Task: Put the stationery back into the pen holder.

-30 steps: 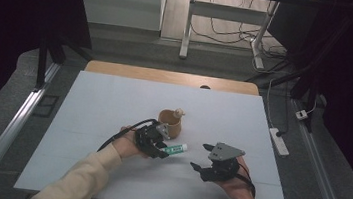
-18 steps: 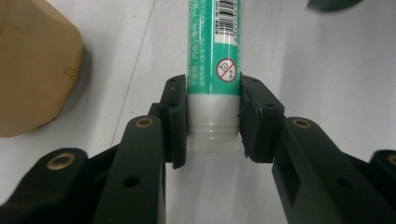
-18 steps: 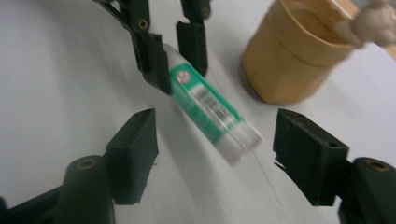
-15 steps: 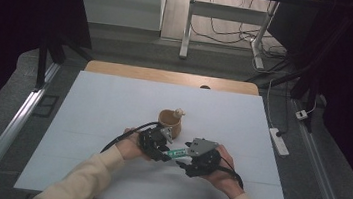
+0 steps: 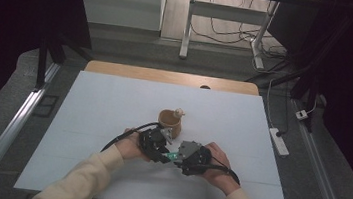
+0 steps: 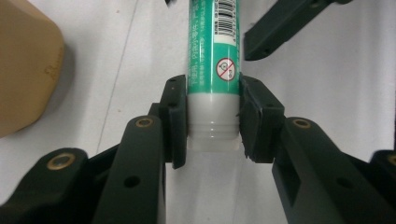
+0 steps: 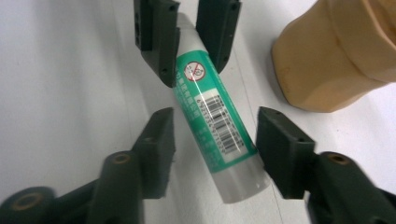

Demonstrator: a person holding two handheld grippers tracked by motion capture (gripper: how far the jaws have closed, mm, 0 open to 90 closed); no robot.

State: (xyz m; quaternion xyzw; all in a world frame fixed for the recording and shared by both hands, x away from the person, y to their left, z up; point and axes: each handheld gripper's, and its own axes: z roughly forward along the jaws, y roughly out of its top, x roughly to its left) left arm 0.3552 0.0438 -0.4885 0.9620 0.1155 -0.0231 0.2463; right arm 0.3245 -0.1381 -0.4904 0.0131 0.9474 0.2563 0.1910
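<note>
Near the front edge of the white worktop (image 5: pixel 86 119), a little right of its middle, the two grippers meet nose to nose over a green and white glue stick (image 5: pixel 172 155). The left gripper (image 6: pixel 212 119) has its jaws closed on the stick's pale white end, pads pressed to both sides. The right gripper (image 7: pixel 215 144) faces it from the other end with its jaws spread: in the right gripper view the stick lies between them with a gap on each side, touching neither. Just behind the stick, toward the far edge, stands a tan cup (image 5: pixel 170 121) with something small resting at its rim; I cannot tell what.

To my eye this is either a hand-over or the start of pulling a cap off. Whichever it is, the right jaws want to be centred first, since the stick sits skewed between them, nearer one pad. They should close squarely on the clear end with the left grip held firm, then any pull should run straight along the stick's length, so it neither twists out nor swings into the cup.

A second ago the right gripper was well apart from the left, off toward the right edge. Half a second ago it had nearly arrived. Now it brackets the stick, while the left gripper and the cup sit where they were.
</note>
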